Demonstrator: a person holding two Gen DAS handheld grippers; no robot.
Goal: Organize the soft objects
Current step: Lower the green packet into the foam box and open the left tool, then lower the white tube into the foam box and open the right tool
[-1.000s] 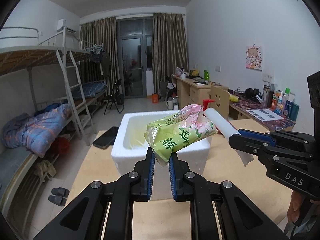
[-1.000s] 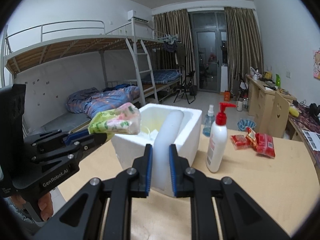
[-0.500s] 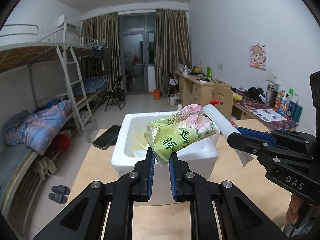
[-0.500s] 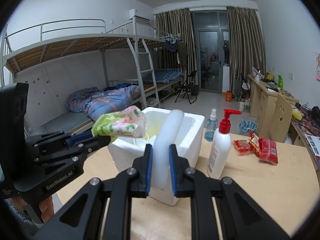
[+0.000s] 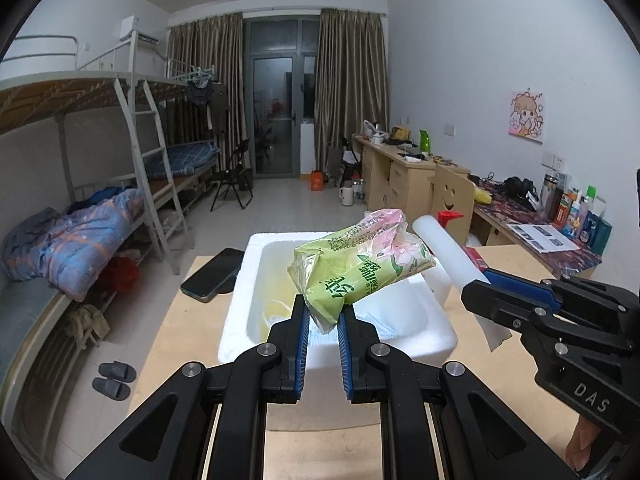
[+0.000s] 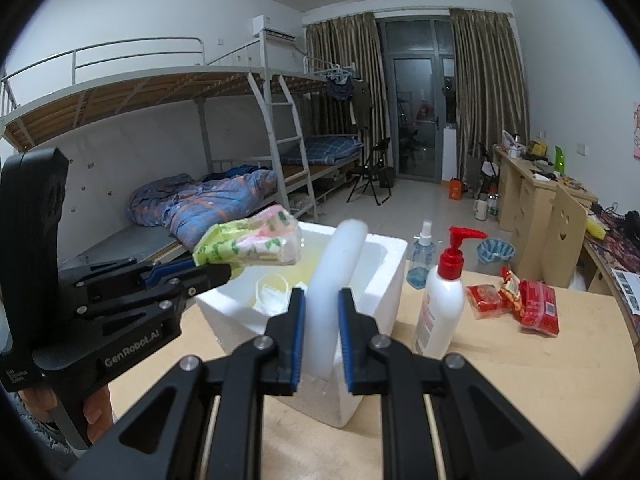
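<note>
My left gripper (image 5: 323,316) is shut on a green and pink tissue pack (image 5: 360,264), held in the air over the white foam box (image 5: 424,332). The same pack (image 6: 256,242) shows at the left of the right wrist view, in the left gripper (image 6: 224,270). My right gripper (image 6: 322,312) is shut on a white foam tube (image 6: 334,280), which rises over the near wall of the foam box (image 6: 384,260). In the left wrist view the tube (image 5: 444,248) sticks out of the right gripper (image 5: 480,284) beside the pack. A white mask (image 6: 272,294) lies inside the box.
On the wooden table (image 6: 520,372) stand a white pump bottle with a red top (image 6: 442,296), a small clear spray bottle (image 6: 422,256) and red snack packets (image 6: 520,304). A black phone (image 5: 212,274) lies left of the box. A bunk bed (image 5: 80,208) is at the left, desks at the right.
Both grippers have moved forward over the foam box, which now sits nearer and lower in both views. Each keeps its grip: the left on the pack, the right on the tube.
</note>
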